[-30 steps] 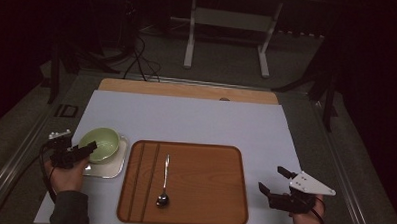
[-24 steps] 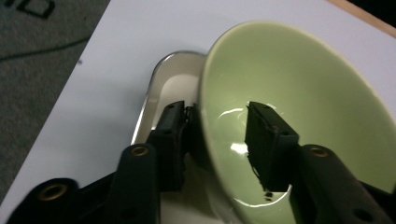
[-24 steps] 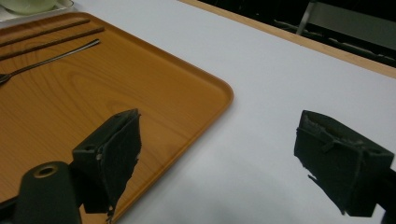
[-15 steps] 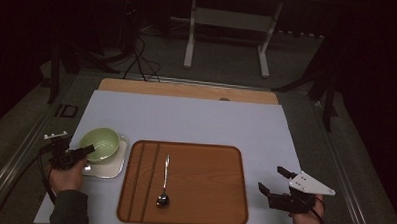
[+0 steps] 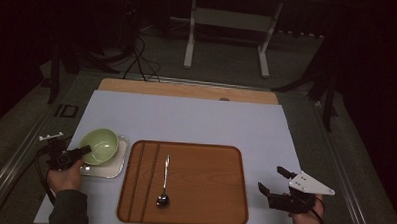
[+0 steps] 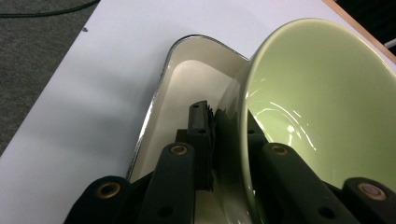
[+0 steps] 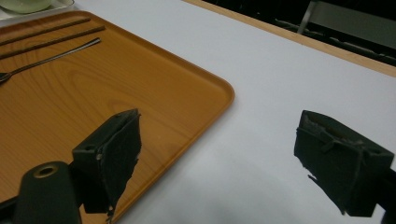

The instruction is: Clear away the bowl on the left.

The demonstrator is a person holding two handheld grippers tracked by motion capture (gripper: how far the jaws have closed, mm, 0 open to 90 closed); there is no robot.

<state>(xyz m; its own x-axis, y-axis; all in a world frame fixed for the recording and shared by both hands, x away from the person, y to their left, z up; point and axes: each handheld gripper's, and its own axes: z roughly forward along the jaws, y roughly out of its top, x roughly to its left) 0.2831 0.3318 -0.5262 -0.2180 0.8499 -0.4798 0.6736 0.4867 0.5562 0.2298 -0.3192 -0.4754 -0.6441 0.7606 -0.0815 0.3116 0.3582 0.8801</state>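
High view. Your left gripper (image 5: 80, 153), at about 8 o'clock on the white mat (image 5: 196, 119), grips the near-left rim of the green bowl (image 5: 99, 146), which sits in the white dish (image 5: 107, 168) just left of the wooden tray (image 5: 204, 184). Its jaws have just been closing, with the bowl's wall between them. A spoon (image 5: 164, 181) lies lengthwise on the tray, bowl end toward you. Your right gripper (image 5: 276, 181) hovers at 4 o'clock, off the tray's right edge, jaws spread wide and empty. Judged from this layout, the bowl is gripped but not yet lifted from the dish; carrying and setting it down remain.

Left gripper view. One pad (image 6: 201, 128) stands against the outside of the green bowl (image 6: 322, 112) and the other jaw reaches inside, so the rim is pinched between them. The white dish (image 6: 187, 70) curves up close at 11 o'clock; its raised lip is the edge to clear, so a lift comes before any sideways move.

Right gripper view. The right gripper (image 7: 233, 154) straddles the wooden tray's (image 7: 93, 93) rounded corner, one jaw over the wood, one over the bare mat. Open mat extends from 12 to 3 o'clock; the tray's right half is also free.
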